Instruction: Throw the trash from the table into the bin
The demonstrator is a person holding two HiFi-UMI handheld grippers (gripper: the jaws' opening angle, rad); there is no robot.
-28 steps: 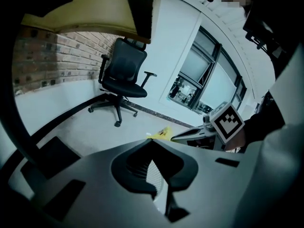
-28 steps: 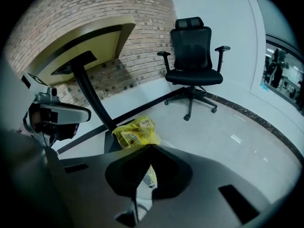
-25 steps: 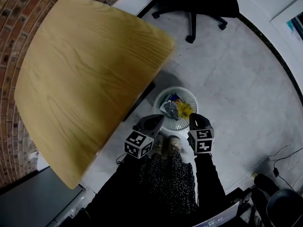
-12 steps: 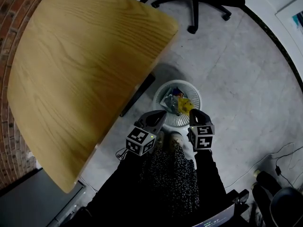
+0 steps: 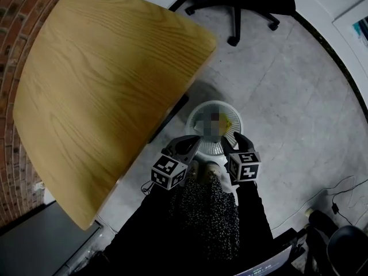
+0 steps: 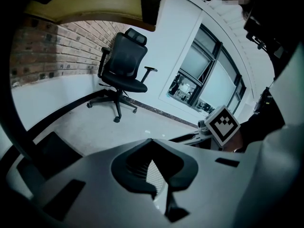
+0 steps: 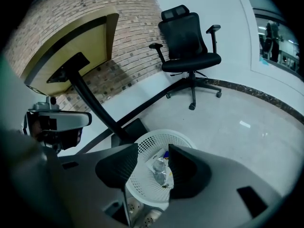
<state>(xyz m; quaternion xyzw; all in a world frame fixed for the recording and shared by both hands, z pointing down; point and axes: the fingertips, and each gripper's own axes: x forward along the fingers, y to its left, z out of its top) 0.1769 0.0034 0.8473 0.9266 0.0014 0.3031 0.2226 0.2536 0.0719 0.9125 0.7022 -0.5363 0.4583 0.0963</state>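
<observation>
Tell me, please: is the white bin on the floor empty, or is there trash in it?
Not empty. The right gripper view shows a crumpled silvery wrapper lying inside the bin.

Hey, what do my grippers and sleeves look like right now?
Both the left gripper and right gripper are grey plastic with dark ribbed pads, each carrying a cube with black-and-white square markers. The sleeves are black.

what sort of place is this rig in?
Most likely an office: a black swivel chair, a wooden table beside a brick wall, and a white mesh waste bin on a pale hard floor.
</observation>
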